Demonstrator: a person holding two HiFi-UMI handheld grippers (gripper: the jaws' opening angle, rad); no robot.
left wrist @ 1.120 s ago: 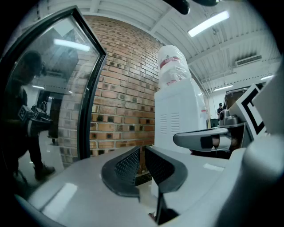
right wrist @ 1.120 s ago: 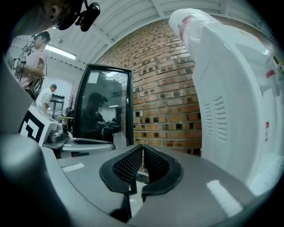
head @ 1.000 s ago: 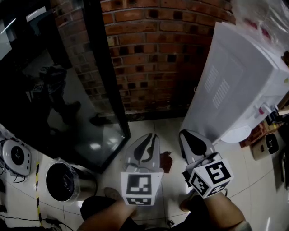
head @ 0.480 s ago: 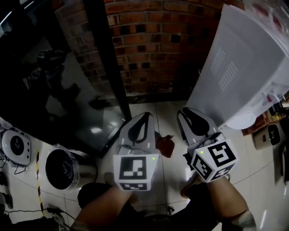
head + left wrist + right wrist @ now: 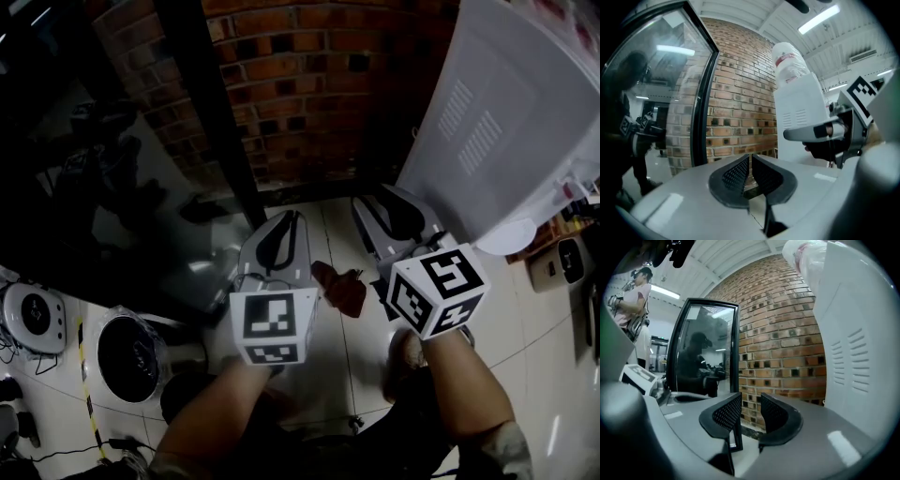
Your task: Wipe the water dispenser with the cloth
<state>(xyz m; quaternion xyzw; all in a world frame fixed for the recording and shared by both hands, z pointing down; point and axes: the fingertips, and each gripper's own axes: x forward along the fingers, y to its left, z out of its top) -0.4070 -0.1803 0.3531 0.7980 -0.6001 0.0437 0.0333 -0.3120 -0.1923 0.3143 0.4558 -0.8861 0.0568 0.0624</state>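
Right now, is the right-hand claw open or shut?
Open: the right gripper has just been opening; its pads stand apart with only the brick wall showing between them, nothing held.

Grey right gripper (image 5: 750, 405), jaws just opening with nothing between them, before a red brick wall (image 5: 787, 343) and a white plastic water dispenser (image 5: 862, 348).

The pale tiled floor (image 5: 548, 375) carries 1 crumpled red-brown cloth (image 5: 339, 288) near its middle. The white water dispenser (image 5: 497, 141) stands toward the far right edge. At the left edge sit 1 round black container (image 5: 131, 356) and 1 round white device (image 5: 33, 319).
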